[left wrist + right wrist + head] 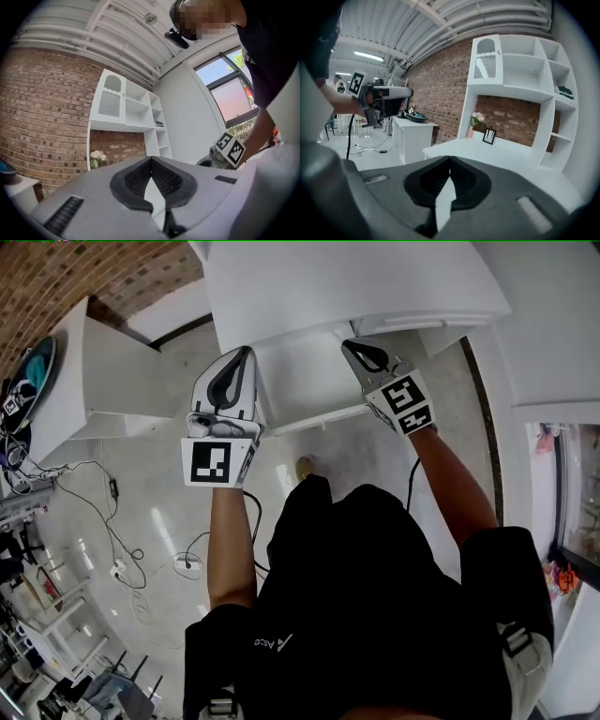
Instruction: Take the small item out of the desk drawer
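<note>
The left gripper [247,354] hovers at the white desk's [375,277] front edge, jaws together and gripping nothing. The right gripper [351,346], alongside, is likewise closed and empty. No view shows the small item.

Two tools [247,352] [349,346], one desk [375,282], one picture frame [489,136], one vase [470,130]

Wht desk [356,282], red brick wall [66,277]

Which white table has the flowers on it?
The desk under the shelves; flowers stand beside a picture frame. The side table holds a dark bowl.
</note>
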Demonstrator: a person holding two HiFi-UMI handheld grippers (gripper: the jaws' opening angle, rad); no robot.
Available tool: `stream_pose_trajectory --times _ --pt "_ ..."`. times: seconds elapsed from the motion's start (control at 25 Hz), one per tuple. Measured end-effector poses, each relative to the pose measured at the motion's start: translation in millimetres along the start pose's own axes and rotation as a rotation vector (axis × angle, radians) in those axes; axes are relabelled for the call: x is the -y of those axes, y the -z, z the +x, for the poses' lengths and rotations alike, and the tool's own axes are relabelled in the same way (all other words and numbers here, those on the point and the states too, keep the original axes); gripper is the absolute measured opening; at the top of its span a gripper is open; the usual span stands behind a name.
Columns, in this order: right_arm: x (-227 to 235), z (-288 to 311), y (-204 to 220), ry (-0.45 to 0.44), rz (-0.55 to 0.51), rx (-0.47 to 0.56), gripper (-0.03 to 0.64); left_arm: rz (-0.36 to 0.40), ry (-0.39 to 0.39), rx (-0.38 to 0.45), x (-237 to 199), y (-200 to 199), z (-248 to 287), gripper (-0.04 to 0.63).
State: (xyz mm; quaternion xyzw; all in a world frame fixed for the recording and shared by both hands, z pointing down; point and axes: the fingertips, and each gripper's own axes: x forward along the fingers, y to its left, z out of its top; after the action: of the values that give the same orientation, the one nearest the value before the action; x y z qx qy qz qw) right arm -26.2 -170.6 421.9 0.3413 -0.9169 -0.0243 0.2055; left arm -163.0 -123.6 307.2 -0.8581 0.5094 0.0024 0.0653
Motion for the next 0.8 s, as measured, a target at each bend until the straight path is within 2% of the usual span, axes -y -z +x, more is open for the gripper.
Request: stream_pose_trajectory --times 0.08,0.32,0.6,0.8 --pt "2.3 17.6 15.7 0.012 -0.004 -0.068 0.008 -0.020 0.010 -0.004 -11.8 6.5 7.1 0.000" --pt "10.9 73.4 89.9 0.016 -0.020 -0.317 0.086 -0.049 0.005 -0.015 -29.5 24.8 21.8 0.000" --pt "18.2 144.3 161.9 0.057 -0.060 -0.533 0.145 -0.061 -0.053 -0.044 -55.2 39.4 14.0 0.000" --pt "24.7 187.5 208.1 0.123 -0.049 -0.661 0.187 -0.091 -0.068 -0.040 -79.1 49.8 9.7 0.000"
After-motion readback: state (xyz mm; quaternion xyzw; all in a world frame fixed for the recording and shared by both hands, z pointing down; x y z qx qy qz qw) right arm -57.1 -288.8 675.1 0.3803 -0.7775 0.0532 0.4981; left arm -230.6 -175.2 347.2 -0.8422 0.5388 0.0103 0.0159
